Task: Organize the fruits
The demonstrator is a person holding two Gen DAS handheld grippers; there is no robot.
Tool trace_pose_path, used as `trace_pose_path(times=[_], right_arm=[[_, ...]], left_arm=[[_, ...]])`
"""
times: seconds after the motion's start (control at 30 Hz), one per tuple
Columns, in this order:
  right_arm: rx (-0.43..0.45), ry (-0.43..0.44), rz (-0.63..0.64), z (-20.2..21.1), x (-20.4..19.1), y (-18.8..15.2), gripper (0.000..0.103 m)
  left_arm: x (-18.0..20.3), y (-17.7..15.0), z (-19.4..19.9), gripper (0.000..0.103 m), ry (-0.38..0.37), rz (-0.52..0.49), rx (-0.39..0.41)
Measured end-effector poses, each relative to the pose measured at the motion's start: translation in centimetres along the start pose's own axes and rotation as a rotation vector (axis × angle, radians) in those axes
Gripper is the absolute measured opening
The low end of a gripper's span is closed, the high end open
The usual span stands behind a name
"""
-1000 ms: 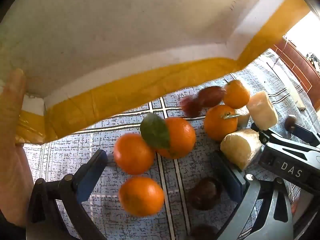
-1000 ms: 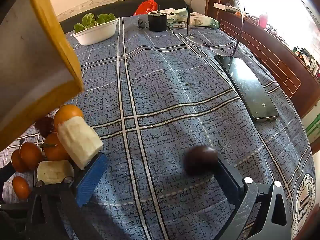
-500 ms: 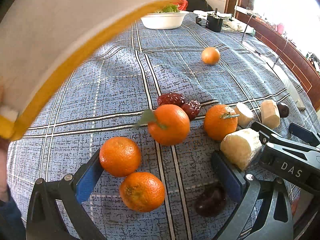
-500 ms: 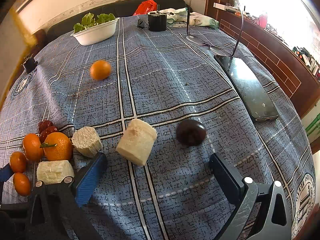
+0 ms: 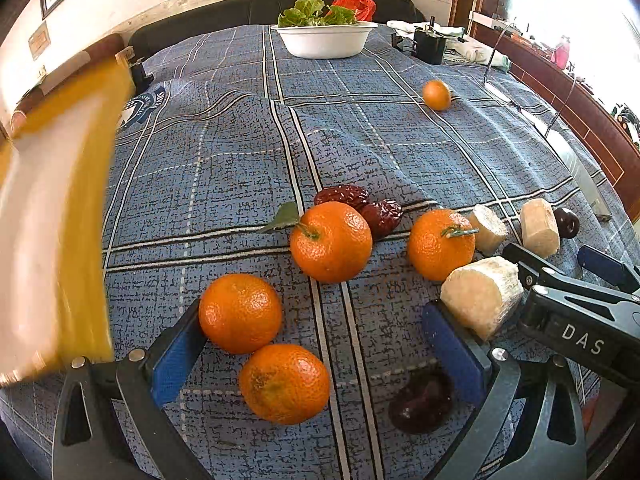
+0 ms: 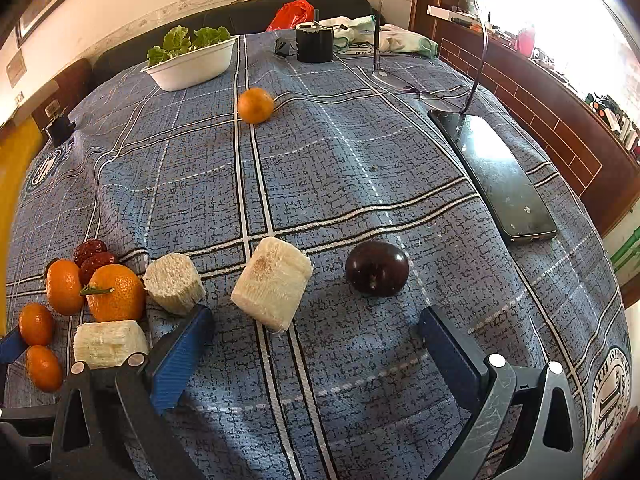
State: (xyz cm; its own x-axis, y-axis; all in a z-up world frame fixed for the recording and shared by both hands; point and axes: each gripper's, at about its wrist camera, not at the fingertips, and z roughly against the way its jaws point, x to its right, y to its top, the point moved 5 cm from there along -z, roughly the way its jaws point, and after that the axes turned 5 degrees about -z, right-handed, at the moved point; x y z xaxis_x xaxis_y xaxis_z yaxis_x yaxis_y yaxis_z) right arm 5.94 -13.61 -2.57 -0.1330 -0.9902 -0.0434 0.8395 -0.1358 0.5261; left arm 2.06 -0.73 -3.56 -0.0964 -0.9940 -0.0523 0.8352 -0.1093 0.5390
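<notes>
Hovering over the blue tablecloth [image 6: 360, 168], both claws gaped wide and held nothing. Two oranges [image 5: 240, 312] lay between the left gripper's [image 5: 316, 344] fingers; a pale cane chunk [image 6: 272, 282] and dark plum [image 6: 377, 268] sat just ahead of the right gripper [image 6: 316, 344].

A yellow-and-white box [image 5: 52, 224] at nine o'clock in the left wrist view is smeared by blur and cut off by the edge; in the right wrist view only a yellow sliver [image 6: 12, 184] of it shows. At five o'clock a dark fruit [image 5: 420, 406] lies partly behind the blue pad [image 5: 452, 350] of the left gripper. At three o'clock another dark fruit [image 5: 568, 222] peeks from behind a pale chunk [image 5: 540, 228]. Items on the windowsill [image 6: 612, 112] at two o'clock are too small to tell.
</notes>
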Motion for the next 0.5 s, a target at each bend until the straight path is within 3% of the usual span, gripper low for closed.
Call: trace_pose_path(times=[0.5], right_arm=[[0.001, -0.002, -0.003, 0.04, 0.04, 0.09, 0.103]], left_arm=[[0.01, 0.00, 0.00, 0.103, 0.000, 0.000, 0.000]])
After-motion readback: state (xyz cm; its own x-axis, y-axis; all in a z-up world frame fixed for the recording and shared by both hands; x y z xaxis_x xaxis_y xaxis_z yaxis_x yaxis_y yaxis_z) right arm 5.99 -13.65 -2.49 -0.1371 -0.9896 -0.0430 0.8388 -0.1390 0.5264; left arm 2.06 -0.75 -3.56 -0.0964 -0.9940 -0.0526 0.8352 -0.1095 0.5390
